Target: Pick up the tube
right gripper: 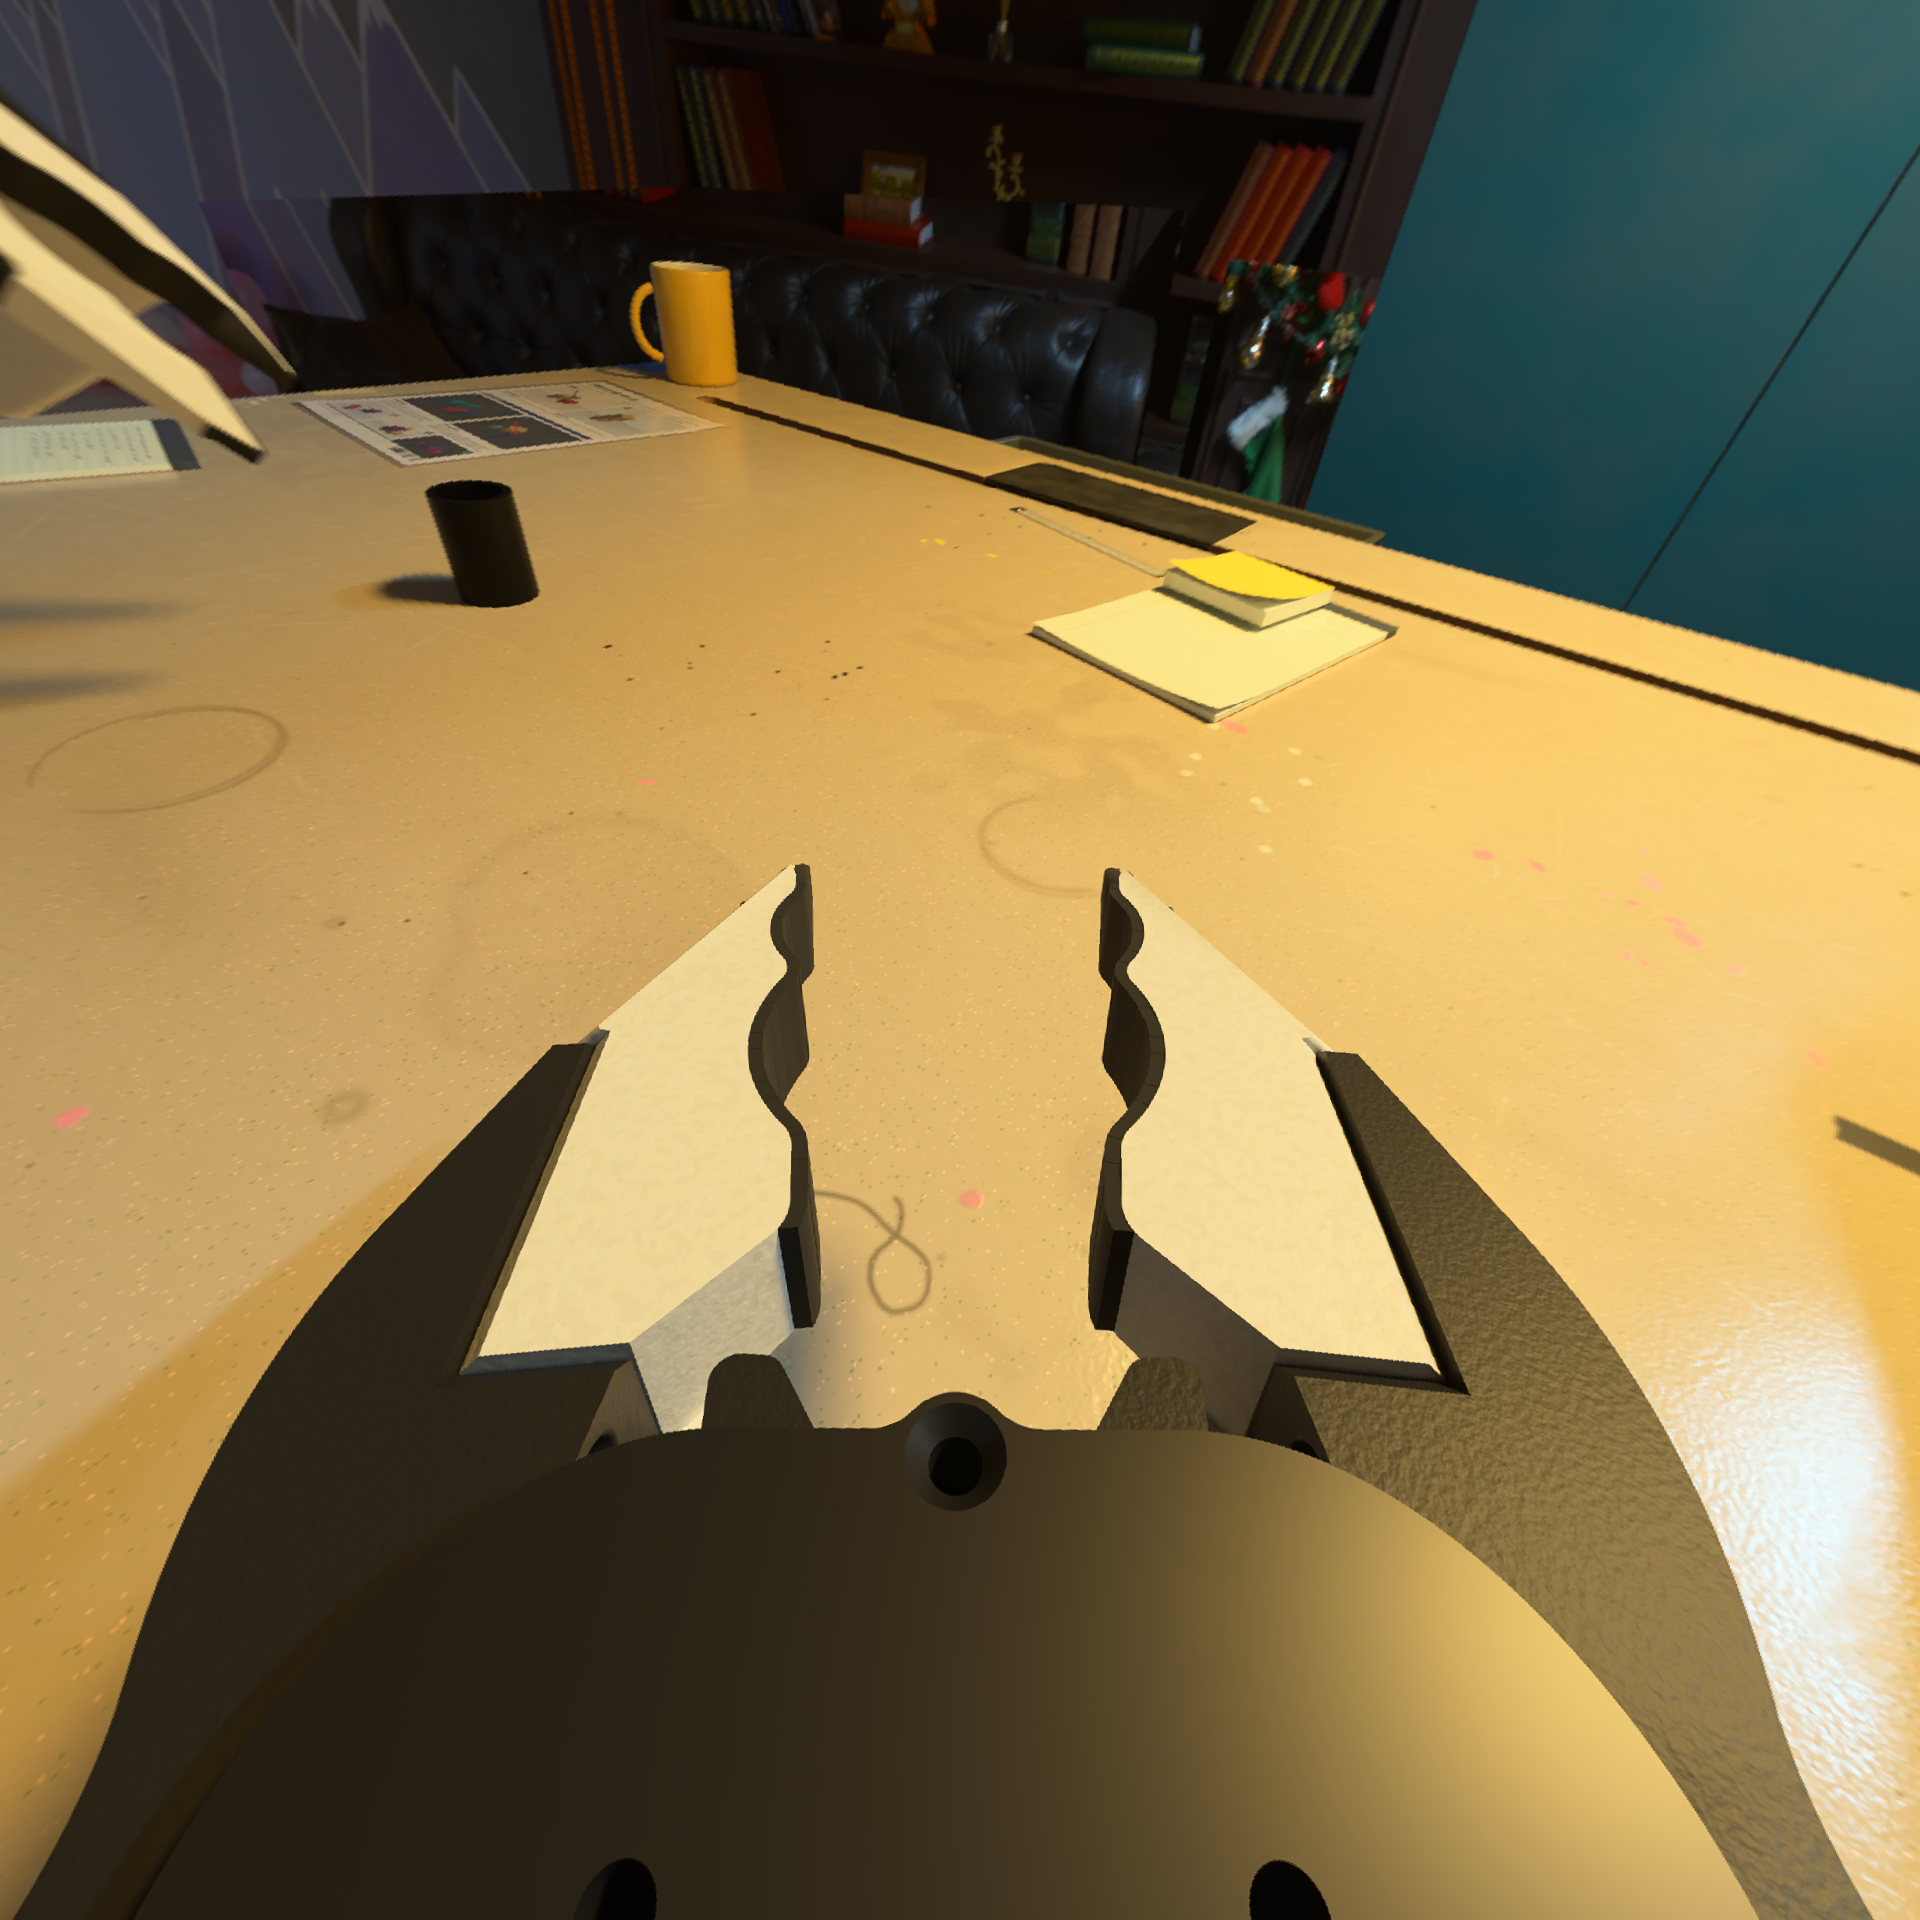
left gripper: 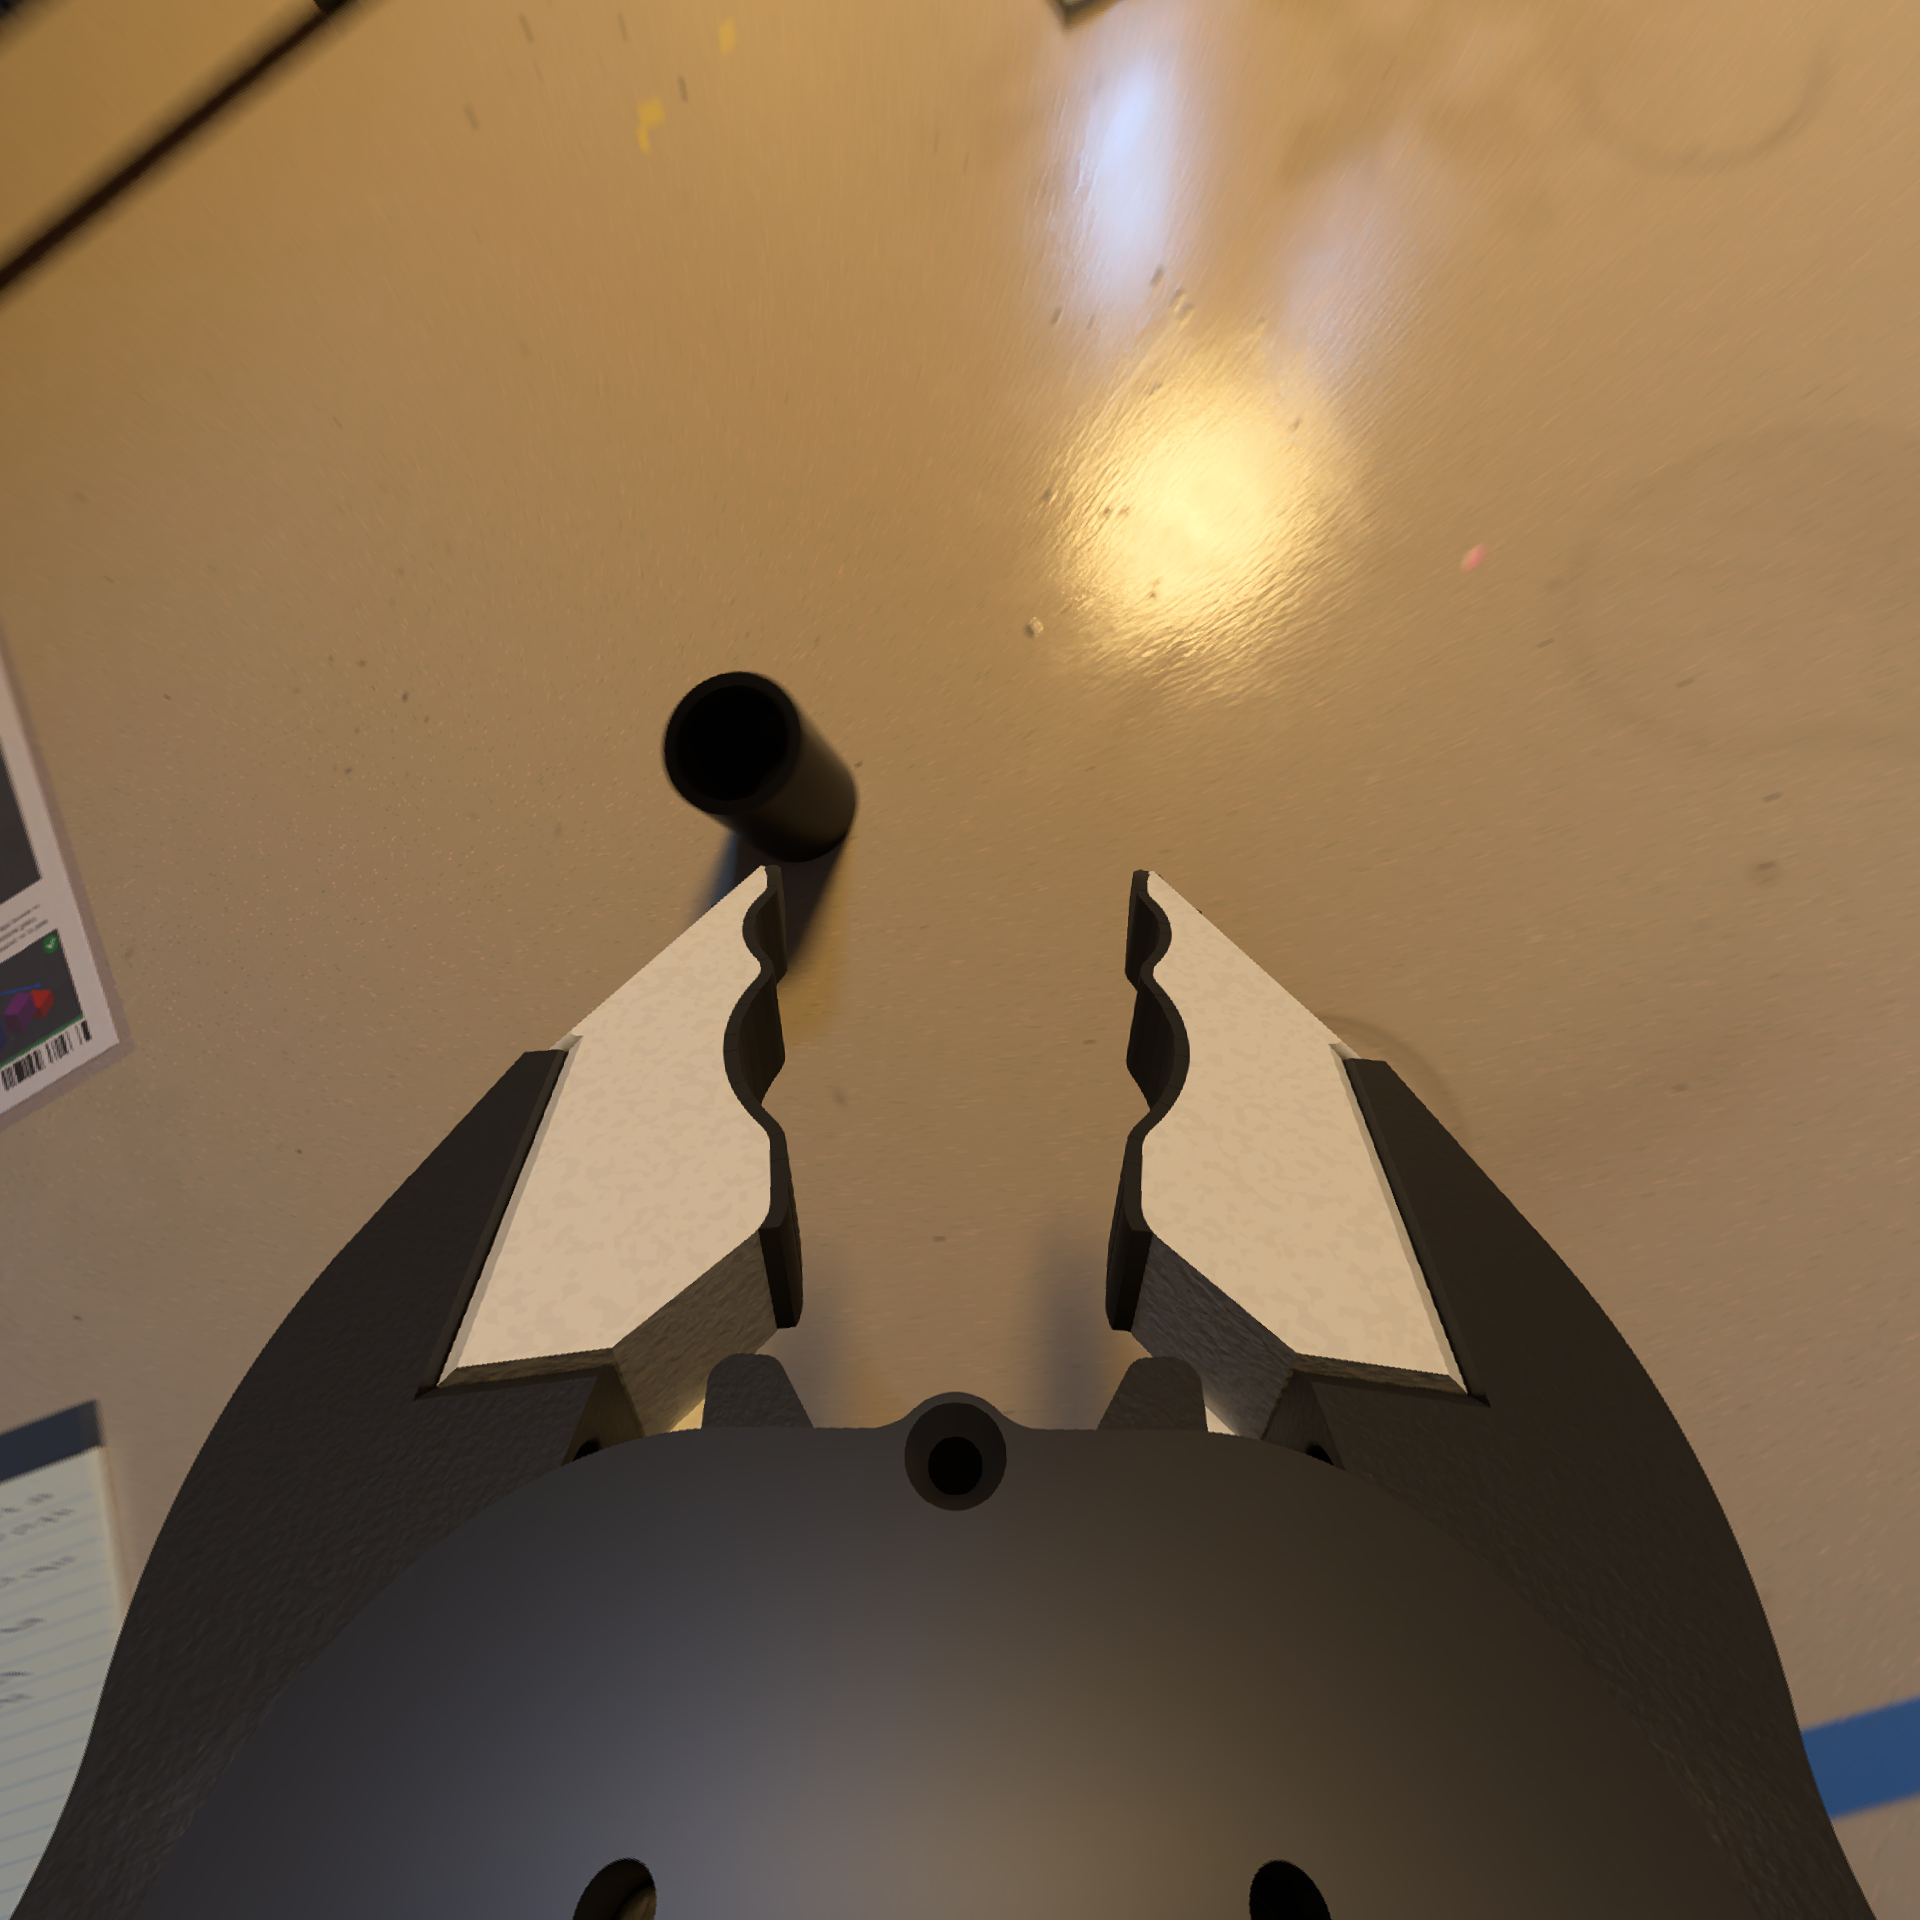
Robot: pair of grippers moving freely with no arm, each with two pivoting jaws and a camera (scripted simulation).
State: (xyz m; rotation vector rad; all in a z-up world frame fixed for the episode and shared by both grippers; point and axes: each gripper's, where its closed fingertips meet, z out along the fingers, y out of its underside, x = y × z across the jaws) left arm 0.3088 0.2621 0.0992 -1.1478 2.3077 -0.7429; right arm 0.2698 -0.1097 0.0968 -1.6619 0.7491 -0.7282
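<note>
- Left wrist view, left to right, taking the tube as landmark: a printed sheet (left gripper: 42, 894) and a lined notepad (left gripper: 47, 1621) lie at the far left edge of the table (left gripper: 1351, 935), well left of the tube.
- The tube (left gripper: 758, 767), short and black, stands upright on the table with its open mouth facing up; standing like this, its round wall is free on all sides for a pinch.
- The left gripper (left gripper: 956, 883) hangs above and looks almost straight down, probably to drop over the tube. Its fingers are wide apart and hold nothing; the tube sits just ahead of the left fingertip (left gripper: 764, 883), left of the gap, so I judge a shift left is needed.
- Right wrist view: the tube (right gripper: 483, 545) stands far ahead to the left, a yellow mug (right gripper: 691, 322) beyond it, and a notebook (right gripper: 1210, 649) well to its right.
- The right gripper (right gripper: 956, 883) sits low and well back from the tube, fingers apart and empty, seemingly kept out of the way.
</note>
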